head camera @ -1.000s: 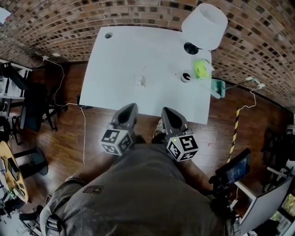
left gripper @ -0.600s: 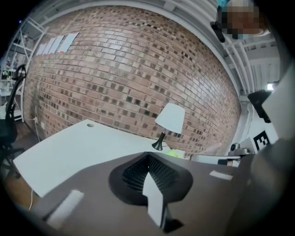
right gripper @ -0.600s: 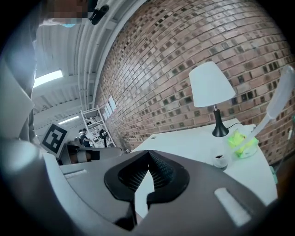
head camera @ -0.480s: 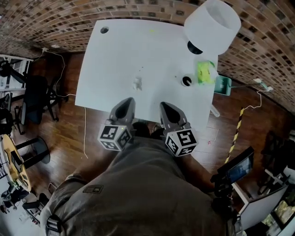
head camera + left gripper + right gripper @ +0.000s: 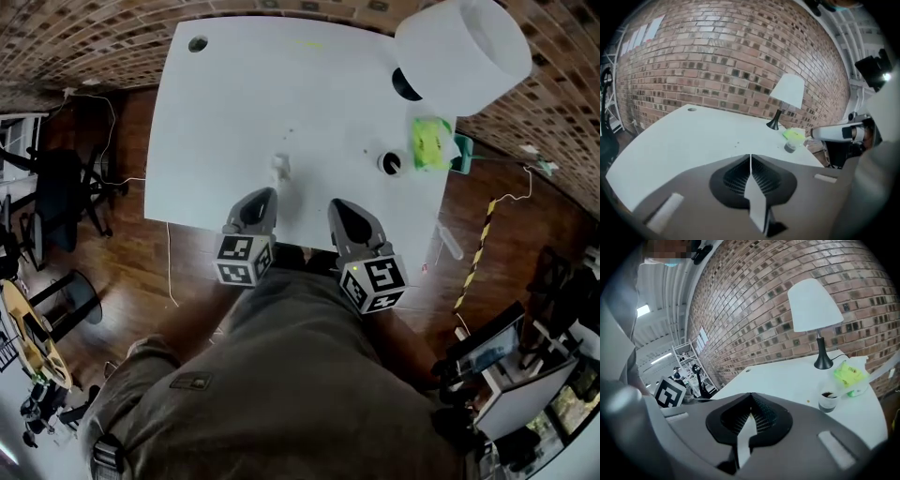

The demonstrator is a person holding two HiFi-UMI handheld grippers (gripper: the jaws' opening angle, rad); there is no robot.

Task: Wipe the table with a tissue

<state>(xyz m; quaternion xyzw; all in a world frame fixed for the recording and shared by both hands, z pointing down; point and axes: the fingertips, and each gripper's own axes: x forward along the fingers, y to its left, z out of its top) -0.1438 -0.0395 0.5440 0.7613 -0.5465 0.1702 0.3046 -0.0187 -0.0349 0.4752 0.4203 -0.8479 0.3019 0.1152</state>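
Tissue (image 5: 280, 170) on table (image 5: 234, 103), long axis near-far | L gripper (image 5: 262, 196) jaws together | R gripper (image 5: 338, 205) same

In the head view the light is even and soft. The flat white table top (image 5: 281, 103) is the brightest area, a little washed out, and the dark wooden floor (image 5: 122, 253) stays murky. All views bend strongly at the edges, so the red-brown brick wall (image 5: 717, 61) looks curved. My grey left gripper (image 5: 750, 157) and grey right gripper (image 5: 751, 395) are blurred near the lens, inside a round black vignette. A bright ceiling strip light (image 5: 643, 310) glows at the left of the right gripper view.
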